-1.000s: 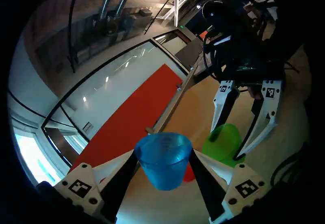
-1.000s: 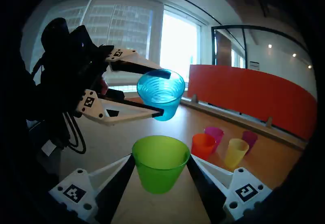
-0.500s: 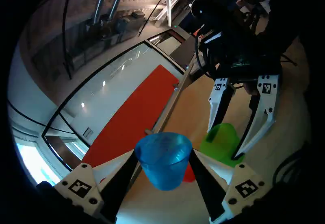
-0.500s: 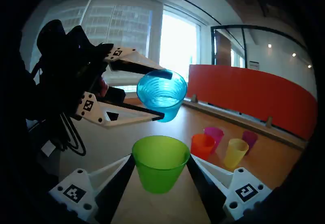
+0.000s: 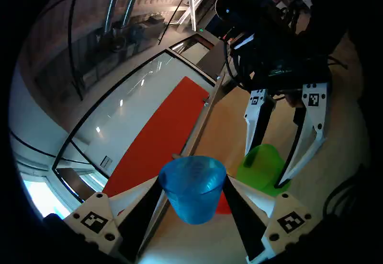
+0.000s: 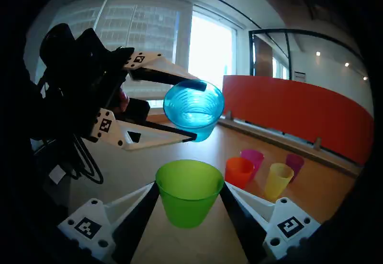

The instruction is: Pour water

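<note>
My left gripper [image 5: 192,192] is shut on a blue cup [image 5: 192,193], held in the air and tipped over. In the right gripper view the same blue cup [image 6: 193,109] hangs above and a little behind a green cup [image 6: 189,191], its mouth leaning toward the camera, with the left gripper [image 6: 195,111] closed around it. My right gripper [image 6: 189,192] is shut on the green cup, which stands upright. In the left gripper view the green cup [image 5: 261,168] sits between the right gripper's white fingers [image 5: 256,118], to the right of and beyond the blue cup.
On the wooden table [image 6: 316,187] stand an orange cup [image 6: 238,171], a magenta cup [image 6: 252,159], a yellow cup [image 6: 278,179] and a purple cup [image 6: 293,163]. An orange-red partition [image 6: 306,113] runs along the table's far edge. Black cables [image 6: 86,161] hang at the left.
The blue cup has tilted further, its mouth turning more toward the green cup, and has shifted slightly right in the right gripper view. The green cup has stayed still.
</note>
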Tool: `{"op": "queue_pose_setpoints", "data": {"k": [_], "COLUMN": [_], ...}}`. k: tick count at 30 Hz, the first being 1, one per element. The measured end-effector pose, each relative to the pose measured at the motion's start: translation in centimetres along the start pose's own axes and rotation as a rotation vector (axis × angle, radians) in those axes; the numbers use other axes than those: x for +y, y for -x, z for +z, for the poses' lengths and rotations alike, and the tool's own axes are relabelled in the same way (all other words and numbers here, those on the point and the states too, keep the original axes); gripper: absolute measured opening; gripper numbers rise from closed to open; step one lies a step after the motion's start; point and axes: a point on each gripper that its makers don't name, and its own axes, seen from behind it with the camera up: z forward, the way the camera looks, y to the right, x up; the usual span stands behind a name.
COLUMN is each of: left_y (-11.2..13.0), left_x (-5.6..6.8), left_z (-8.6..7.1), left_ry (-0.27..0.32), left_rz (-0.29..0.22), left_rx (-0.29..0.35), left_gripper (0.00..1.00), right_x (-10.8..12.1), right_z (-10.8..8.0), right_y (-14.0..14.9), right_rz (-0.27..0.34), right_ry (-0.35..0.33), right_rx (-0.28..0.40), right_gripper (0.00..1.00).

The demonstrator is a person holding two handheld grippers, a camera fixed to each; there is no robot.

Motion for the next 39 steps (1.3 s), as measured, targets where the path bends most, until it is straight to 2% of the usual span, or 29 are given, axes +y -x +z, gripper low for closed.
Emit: {"op": "queue_pose_setpoints", "data": {"k": [11, 18, 39], "left_y": [-0.3, -0.3, -1.1], "left_x": [0.2, 0.5, 0.5], "left_z": [0.3, 0.2, 0.6], "left_ry": [0.003, 0.007, 0.011], "left_rz": [0.031, 0.079, 0.135], "left_rx": [0.0, -0.005, 0.001], "left_gripper": [0.87, 0.87, 0.87], "right_x": [0.2, 0.2, 0.3], "right_z": [0.0, 0.0, -0.2], "right_y": [0.0, 0.1, 0.0], "right_rz": [0.0, -0.004, -0.001], "right_ry": [0.004, 0.005, 0.007], "right_rx": [0.0, 0.0, 0.005], "right_gripper": [0.93, 0.93, 0.92]}}
